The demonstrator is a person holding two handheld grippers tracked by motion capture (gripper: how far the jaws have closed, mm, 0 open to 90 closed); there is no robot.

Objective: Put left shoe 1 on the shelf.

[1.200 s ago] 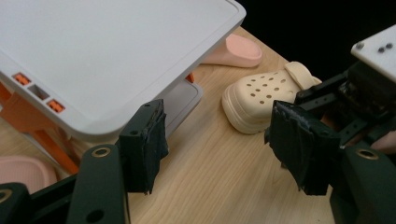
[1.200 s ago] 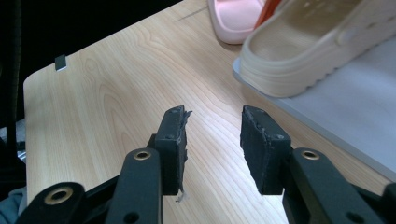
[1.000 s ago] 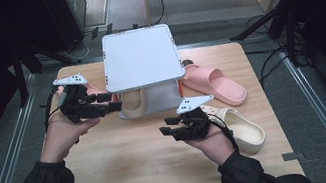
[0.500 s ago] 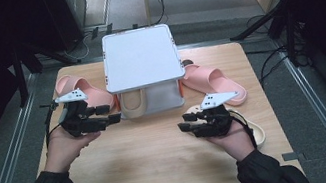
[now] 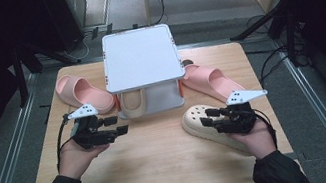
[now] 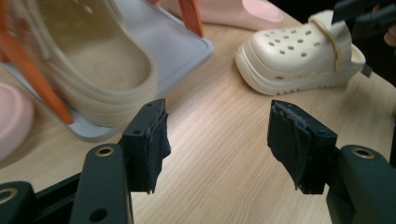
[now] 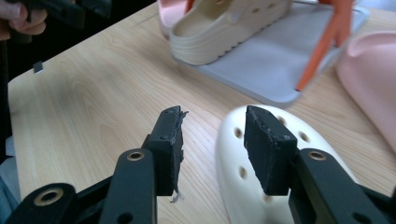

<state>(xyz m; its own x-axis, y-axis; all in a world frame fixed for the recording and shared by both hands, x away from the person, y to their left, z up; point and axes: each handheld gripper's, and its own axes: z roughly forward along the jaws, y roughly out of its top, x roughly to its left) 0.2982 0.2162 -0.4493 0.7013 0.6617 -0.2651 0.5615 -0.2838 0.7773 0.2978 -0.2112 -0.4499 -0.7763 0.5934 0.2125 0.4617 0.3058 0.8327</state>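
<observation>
A cream clog [image 5: 195, 119] lies on the wooden table at the right, toe pointing left. My right gripper [image 5: 206, 118] hovers over its toe. In the right gripper view the gripper [image 7: 212, 135] is open: one pad is above the clog [image 7: 233, 168], the other above bare wood, and neither presses. Its jaws have just been opening a little. The matching cream clog [image 5: 134, 104] sits on the lower shelf of a white rack [image 5: 141, 57]. My left gripper [image 5: 118, 124] is open and holds nothing, just in front of that clog [image 6: 93, 65], low over the table.
A pink slide [image 5: 82, 93] lies left of the rack and another [image 5: 210, 80] lies right of it. The rack has orange posts [image 7: 327, 37] and a wide top plate overhanging the lower shelf. Bare wood [image 5: 163, 162] stretches between my hands.
My right gripper has moved right along the cream clog, uncovering its toe. My left gripper has come down and nearer, from beside the rack to low over the table.
</observation>
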